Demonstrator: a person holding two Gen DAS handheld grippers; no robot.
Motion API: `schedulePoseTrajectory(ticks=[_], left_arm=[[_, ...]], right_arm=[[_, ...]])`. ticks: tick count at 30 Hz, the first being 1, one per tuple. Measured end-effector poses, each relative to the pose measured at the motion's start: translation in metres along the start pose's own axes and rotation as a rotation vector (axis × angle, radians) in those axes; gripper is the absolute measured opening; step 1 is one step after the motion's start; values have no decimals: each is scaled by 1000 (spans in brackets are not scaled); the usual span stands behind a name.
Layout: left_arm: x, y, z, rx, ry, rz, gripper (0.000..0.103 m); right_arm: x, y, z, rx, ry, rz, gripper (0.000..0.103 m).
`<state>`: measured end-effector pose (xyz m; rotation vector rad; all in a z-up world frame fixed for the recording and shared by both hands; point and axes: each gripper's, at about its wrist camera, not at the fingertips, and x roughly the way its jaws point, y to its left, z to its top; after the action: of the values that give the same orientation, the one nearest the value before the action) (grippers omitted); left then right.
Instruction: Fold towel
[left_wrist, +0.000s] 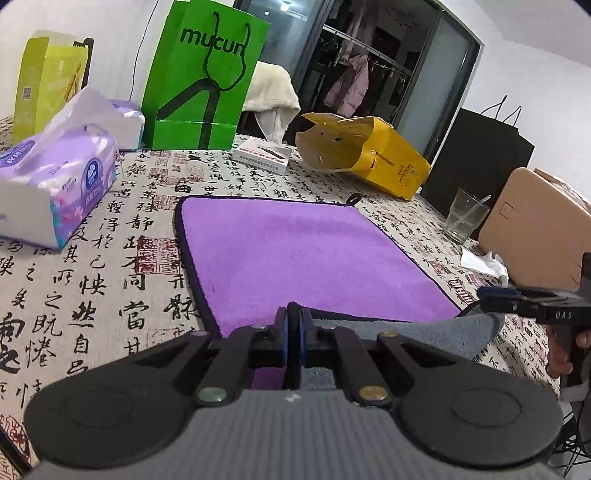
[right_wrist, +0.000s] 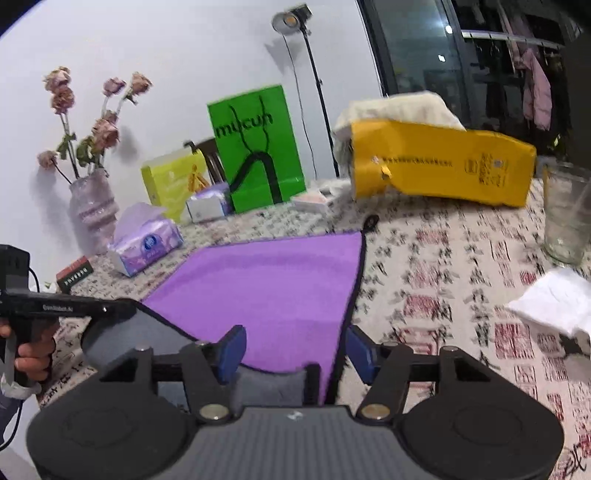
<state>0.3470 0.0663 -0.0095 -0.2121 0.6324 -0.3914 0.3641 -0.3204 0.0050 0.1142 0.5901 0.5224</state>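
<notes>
While left jaws pinch the towel (left_wrist: 310, 254), right jaws straddle its corner.

Right hand-held gripper (right_wrist: 293, 352) gapes over the purple towel's (right_wrist: 273, 284) near edge; left hand-held gripper (right_wrist: 125, 308) pinches its grey-backed corner.

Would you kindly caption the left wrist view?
Left gripper shut on purple towel's near edge, grey underside lifted.
</notes>
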Motion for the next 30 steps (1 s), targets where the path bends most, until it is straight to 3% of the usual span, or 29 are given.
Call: schedulePoseTrajectory(ticks=[3, 6, 7, 8, 13, 19, 30], left_arm=[[0, 0, -1, 2, 7, 1, 6], [-1, -1, -2, 17, 16, 3, 6], [0, -1, -2, 17, 17, 6, 6], [-1, -1, -1, 15, 16, 9, 6], [-6, -2, 8, 17, -13, 26, 6], [-7, 1, 27, 33, -52, 51, 6], [12, 14, 70, 76, -70, 92, 6]], right_arm=[[2, -5, -4, 25, 39, 24, 53], [7, -11, -6, 79, 87, 35, 30], [7, -12, -6, 86, 92, 35, 12], [8, -12, -6, 85, 103, 43, 7], [3, -3, 2, 53, 68, 81, 5], [7, 0, 26, 10, -11, 44, 5], [49, -2, 70, -62, -45, 3, 5]])
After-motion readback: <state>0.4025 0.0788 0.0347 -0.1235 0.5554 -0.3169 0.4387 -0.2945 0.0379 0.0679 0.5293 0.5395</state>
